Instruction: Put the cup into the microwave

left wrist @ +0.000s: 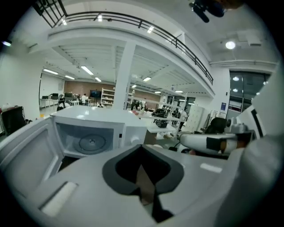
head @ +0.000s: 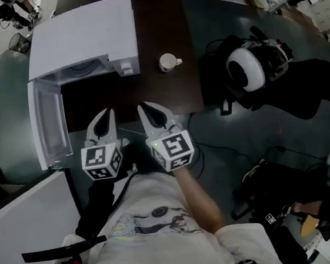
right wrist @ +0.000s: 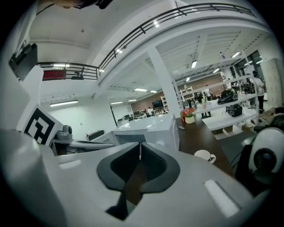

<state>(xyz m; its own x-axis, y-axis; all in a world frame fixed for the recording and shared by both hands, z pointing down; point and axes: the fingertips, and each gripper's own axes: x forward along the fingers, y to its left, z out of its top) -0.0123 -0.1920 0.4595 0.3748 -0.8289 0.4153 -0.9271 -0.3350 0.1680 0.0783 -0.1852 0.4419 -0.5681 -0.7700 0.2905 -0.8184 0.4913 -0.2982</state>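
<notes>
A white cup (head: 169, 61) with its handle to the right stands on the dark table (head: 166, 93), just right of the white microwave (head: 83, 34). The microwave's door (head: 49, 127) hangs open to the left, and the cavity with its turntable (left wrist: 91, 142) shows in the left gripper view. Both grippers hover side by side over the table's near edge. My left gripper (head: 109, 112) is shut and empty and points at the microwave's opening. My right gripper (head: 142, 106) is shut and empty too, with the cup (right wrist: 204, 155) ahead to its right.
A white and black headset (head: 252, 65) lies on a dark bag on the floor right of the table. More gear and cables lie at the lower right. A flower pot (right wrist: 190, 116) stands at the table's far end.
</notes>
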